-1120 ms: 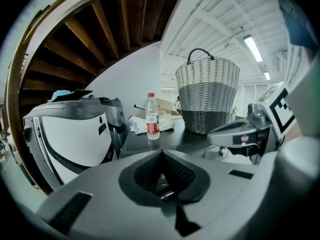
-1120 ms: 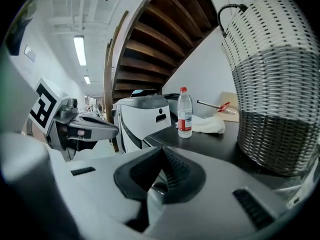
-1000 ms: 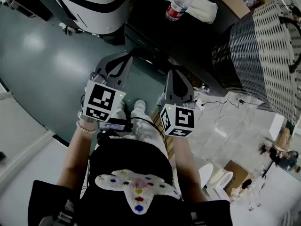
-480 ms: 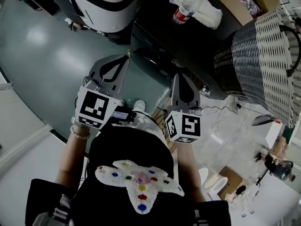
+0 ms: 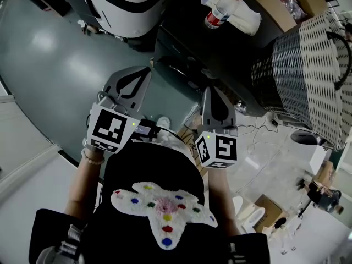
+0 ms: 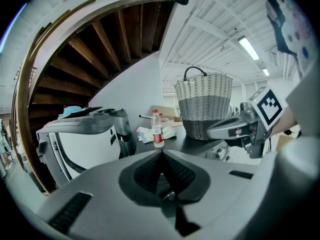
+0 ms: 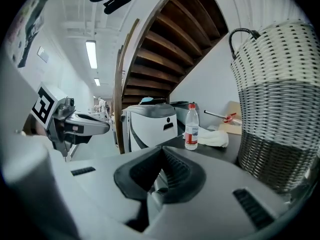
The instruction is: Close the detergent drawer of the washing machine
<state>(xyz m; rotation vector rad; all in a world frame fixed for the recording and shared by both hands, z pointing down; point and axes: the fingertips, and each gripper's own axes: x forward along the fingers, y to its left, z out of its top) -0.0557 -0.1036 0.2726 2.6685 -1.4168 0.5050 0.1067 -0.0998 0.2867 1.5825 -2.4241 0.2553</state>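
Right claw (image 7: 161,150) (jaws together, empty) faces a water bottle (image 7: 191,127).

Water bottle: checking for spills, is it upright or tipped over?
Upright: the water bottle stands on its base on the dark surface, red cap uppermost.

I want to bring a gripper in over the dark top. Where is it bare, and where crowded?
Bare: the near stretch of the dark top, bordered by the bottle and white cloth behind and the wicker basket to the right. Crowded: the far corner, with bottle, cloth and cardboard box.
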